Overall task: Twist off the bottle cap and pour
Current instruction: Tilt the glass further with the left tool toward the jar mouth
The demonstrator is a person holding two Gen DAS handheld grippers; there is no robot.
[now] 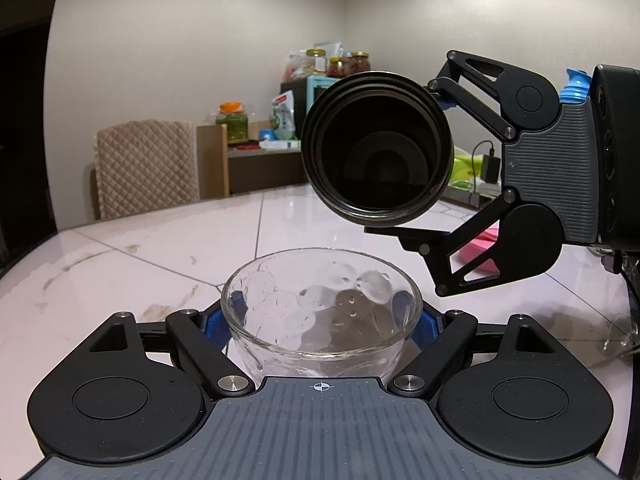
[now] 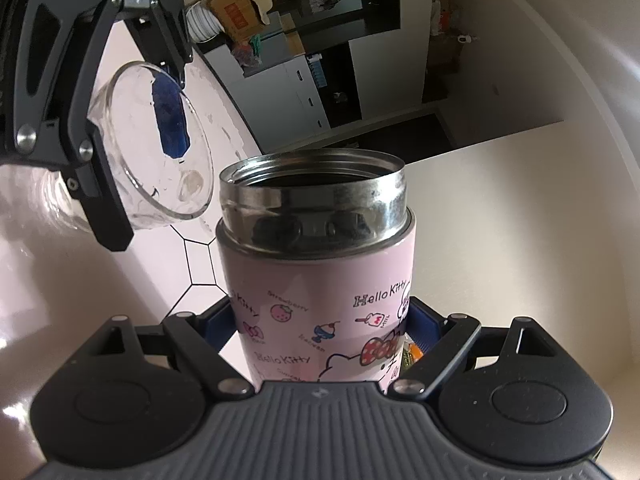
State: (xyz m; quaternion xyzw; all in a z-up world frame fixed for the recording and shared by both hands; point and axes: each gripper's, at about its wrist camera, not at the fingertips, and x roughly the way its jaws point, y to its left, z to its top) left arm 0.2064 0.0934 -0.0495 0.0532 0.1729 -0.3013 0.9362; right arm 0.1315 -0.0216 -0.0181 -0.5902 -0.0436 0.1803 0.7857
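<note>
My left gripper point(image 1: 322, 320) is shut on a clear glass bowl point(image 1: 320, 312) that rests on the white marble table point(image 1: 140, 264); its blue pads point(image 1: 214, 328) press the bowl's sides. My right gripper point(image 2: 324, 324) is shut on a pink Hello Kitty thermos bottle point(image 2: 320, 280) with no cap on its steel threaded mouth point(image 2: 316, 184). In the left wrist view the bottle point(image 1: 378, 148) lies tipped on its side, its dark open mouth above and just behind the bowl. In the right wrist view the bowl point(image 2: 160, 140) sits left of the bottle's mouth. No liquid stream is visible.
A pink object point(image 1: 480, 252) lies on the table behind the right gripper. A padded chair point(image 1: 146, 166) and a shelf with jars point(image 1: 256, 136) stand beyond the table's far edge. Cabinets point(image 2: 328, 72) show in the right wrist view.
</note>
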